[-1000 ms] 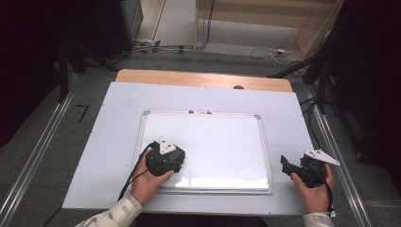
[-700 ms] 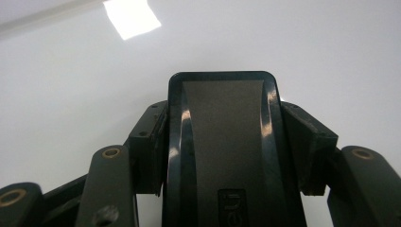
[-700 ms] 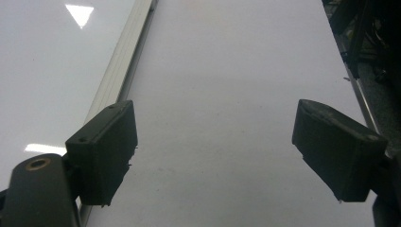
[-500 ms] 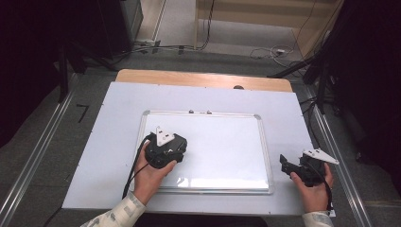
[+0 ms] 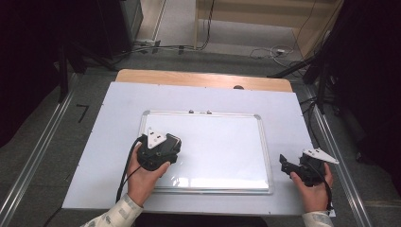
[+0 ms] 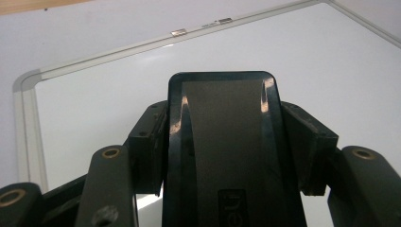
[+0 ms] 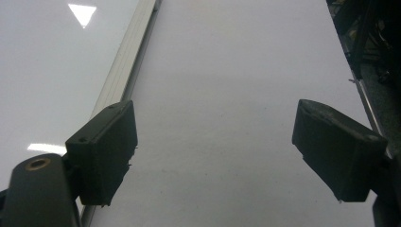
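A: Left claw point(image 6: 222, 156): clamped on a black eraser point(image 6: 224, 142), one pad against each long side. Eraser flat, glossy at the edges, matt grey down the middle, part of a printed word at its near end.

B: Position in high view?

A: Left claw point(image 5: 158, 151) over the left part of the whiteboard point(image 5: 222, 146), grey three-cornered plate on top, cable trailing back past the wrist. Left hand point(image 5: 144, 177) wrapped under it, forearm entering from the bottom edge. Contact of eraser with board surface: cannot tell.

B: Right claw?

A: Right claw point(image 7: 227, 151): wide apart, nothing between the pads, white table point(image 7: 246, 71) cover beneath. Board's metal frame just beside the left pad. In high view, right claw point(image 5: 295, 166) off the board, near its lower right corner, pointing toward it; right hand point(image 5: 312, 187) low, close to the table's near edge.

B: Board condition?

A: White, clean, silver frame, rounded corners. Flat at table centre, long side toward the person. Glare patch near the lower edge.
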`<state>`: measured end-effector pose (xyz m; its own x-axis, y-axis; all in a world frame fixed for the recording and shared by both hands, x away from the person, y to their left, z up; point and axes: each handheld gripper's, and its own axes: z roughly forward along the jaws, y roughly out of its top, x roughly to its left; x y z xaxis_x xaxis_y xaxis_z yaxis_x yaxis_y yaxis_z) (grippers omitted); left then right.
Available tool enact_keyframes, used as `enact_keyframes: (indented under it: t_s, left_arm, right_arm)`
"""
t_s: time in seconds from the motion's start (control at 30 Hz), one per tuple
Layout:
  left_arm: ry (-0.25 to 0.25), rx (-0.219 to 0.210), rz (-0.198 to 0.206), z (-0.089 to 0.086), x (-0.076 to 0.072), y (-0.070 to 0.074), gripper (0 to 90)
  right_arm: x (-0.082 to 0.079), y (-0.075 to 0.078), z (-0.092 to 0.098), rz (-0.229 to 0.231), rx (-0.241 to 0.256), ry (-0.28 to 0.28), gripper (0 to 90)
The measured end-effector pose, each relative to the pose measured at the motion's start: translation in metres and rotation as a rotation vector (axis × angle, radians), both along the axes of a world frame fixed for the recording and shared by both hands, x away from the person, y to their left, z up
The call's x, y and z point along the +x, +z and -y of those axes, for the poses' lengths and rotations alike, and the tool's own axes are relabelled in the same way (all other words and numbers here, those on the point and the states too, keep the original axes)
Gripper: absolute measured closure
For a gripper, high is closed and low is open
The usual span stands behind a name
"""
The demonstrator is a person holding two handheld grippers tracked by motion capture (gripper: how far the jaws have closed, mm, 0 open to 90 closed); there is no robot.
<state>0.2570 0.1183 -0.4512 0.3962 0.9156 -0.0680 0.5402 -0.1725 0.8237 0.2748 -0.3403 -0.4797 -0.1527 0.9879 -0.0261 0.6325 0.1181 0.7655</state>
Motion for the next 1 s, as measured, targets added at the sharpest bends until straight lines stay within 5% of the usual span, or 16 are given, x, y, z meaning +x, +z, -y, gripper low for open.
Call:
enact_keyframes:
  t_s: [1.0]
  left_arm:
    - [0.157, -0.031, -0.010, -0.033, -0.014, -0.005, 40.7]
  right_arm:
    - [0.001, 0.000, 0.000, 0.001, -0.002, 0.002, 13.6]
